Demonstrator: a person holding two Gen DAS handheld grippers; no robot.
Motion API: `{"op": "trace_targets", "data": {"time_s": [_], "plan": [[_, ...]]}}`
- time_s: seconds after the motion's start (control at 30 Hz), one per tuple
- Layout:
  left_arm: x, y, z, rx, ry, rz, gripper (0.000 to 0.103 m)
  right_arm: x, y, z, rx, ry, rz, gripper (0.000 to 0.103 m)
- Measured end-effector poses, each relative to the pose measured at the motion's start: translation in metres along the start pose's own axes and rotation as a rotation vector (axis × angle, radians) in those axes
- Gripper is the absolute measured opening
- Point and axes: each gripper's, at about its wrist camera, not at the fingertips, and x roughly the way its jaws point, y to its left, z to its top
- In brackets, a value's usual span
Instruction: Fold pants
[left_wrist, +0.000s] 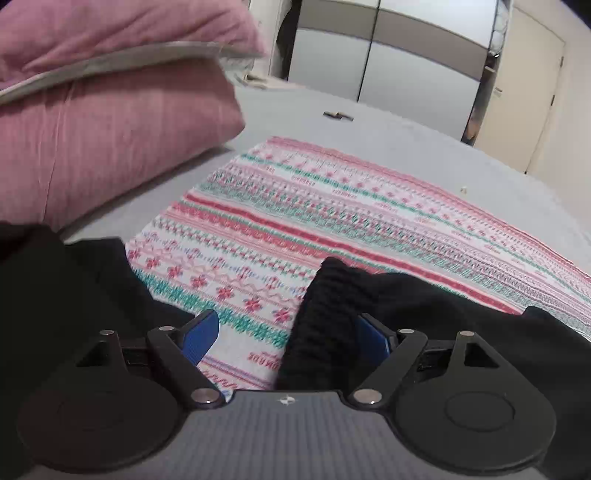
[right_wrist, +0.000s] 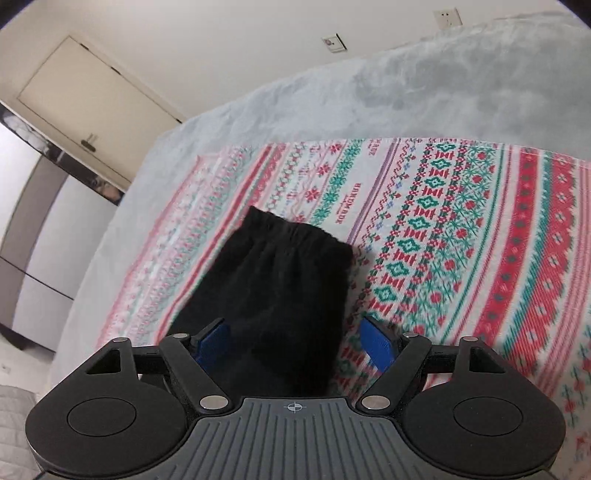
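Note:
The black pants (right_wrist: 280, 280) lie on a patterned red, green and white cloth (right_wrist: 461, 229), with the gathered waistband at the far end in the right wrist view. My right gripper (right_wrist: 295, 341) is open, its blue fingers straddling the near end of the pants just above them. In the left wrist view the black pants (left_wrist: 388, 306) bunch up in front of and to both sides of my left gripper (left_wrist: 291, 332), which is open, with a ribbed black fold next to the right finger (left_wrist: 373, 336).
The patterned cloth (left_wrist: 332, 214) lies on a grey bed cover (left_wrist: 369, 133). Stacked pink pillows (left_wrist: 110, 110) sit at the left. A wardrobe (left_wrist: 388, 55) and a door (right_wrist: 85, 96) stand beyond the bed.

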Motion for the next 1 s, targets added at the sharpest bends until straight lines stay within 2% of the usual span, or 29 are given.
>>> {"op": "trace_targets", "data": {"time_s": [0.03,0.13,0.3,0.37,0.43,0.53,0.67,0.73,0.77,0.83,0.93,1.0], "plan": [[-0.002,-0.004,0.000,0.015,-0.018,0.009,0.101,0.006,0.001,0.001,-0.021,0.000,-0.016,0.066],[-0.007,-0.012,0.001,0.048,-0.070,0.010,0.101,0.014,0.004,0.005,-0.067,-0.026,-0.030,0.065],[-0.005,-0.024,0.000,0.061,-0.083,-0.008,0.101,0.030,0.001,0.014,-0.062,-0.073,-0.022,0.064],[-0.002,-0.030,-0.001,0.073,-0.083,-0.015,0.101,0.035,0.009,0.015,-0.116,-0.084,-0.066,0.040],[-0.003,-0.035,-0.001,0.076,-0.098,-0.022,0.100,0.037,0.010,0.018,-0.099,-0.078,-0.070,0.027],[-0.010,-0.037,0.001,0.051,-0.145,-0.047,0.099,0.027,0.010,0.023,-0.023,-0.093,-0.018,0.023],[-0.018,-0.043,0.000,0.066,-0.189,-0.102,0.099,-0.010,0.039,0.024,-0.103,-0.222,0.041,0.020],[-0.015,-0.053,-0.005,0.107,-0.166,-0.128,0.099,-0.022,0.051,0.021,-0.163,-0.278,0.044,0.020],[-0.010,-0.058,-0.008,0.131,-0.135,-0.138,0.099,-0.022,0.054,0.020,-0.190,-0.290,0.018,0.020],[0.004,-0.062,-0.014,0.146,-0.064,-0.143,0.099,-0.012,0.052,0.019,-0.201,-0.261,-0.044,0.020],[0.029,-0.059,-0.020,0.122,0.065,-0.111,0.099,0.009,0.045,0.016,-0.228,-0.201,-0.151,0.020],[0.035,-0.057,-0.022,0.129,0.076,-0.100,0.098,0.008,0.042,0.017,-0.204,-0.210,-0.151,0.019]]}}
